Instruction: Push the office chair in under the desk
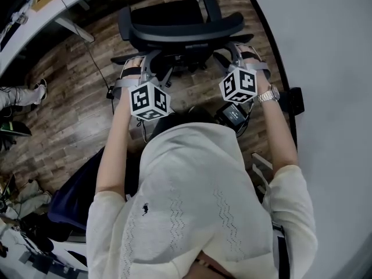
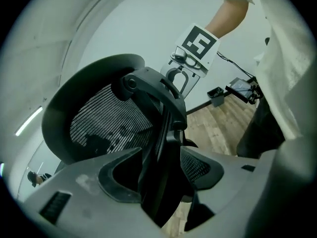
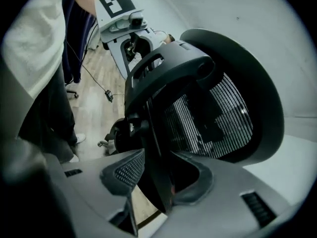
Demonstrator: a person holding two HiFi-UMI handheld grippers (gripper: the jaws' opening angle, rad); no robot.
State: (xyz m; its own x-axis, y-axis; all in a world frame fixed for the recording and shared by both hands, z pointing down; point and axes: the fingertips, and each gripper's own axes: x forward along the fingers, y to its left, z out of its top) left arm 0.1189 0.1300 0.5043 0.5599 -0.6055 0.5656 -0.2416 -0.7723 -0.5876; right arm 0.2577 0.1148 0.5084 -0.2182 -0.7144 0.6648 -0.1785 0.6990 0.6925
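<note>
The black office chair [image 1: 177,25] stands in front of me on the wood floor, its mesh back [image 2: 99,120] toward me. My left gripper [image 1: 141,65] is at the left end of the back's top edge and my right gripper [image 1: 243,52] at the right end. In the left gripper view the jaws [image 2: 161,182] are spread wide with a dark bar of the chair's back frame between them. The right gripper [image 3: 157,180] likewise straddles a dark frame bar beside the mesh [image 3: 218,110]. I cannot see either pad pressing on the frame. The chair's seat and wheels are mostly hidden.
A white desk top [image 1: 35,13] with a grey leg runs along the top left. A large white surface with a dark curved edge [image 1: 325,57] fills the right side. A cable [image 1: 96,63] trails over the floor. A person's foot [image 1: 35,90] is at the left, and a dark blue chair [image 1: 75,196] behind me.
</note>
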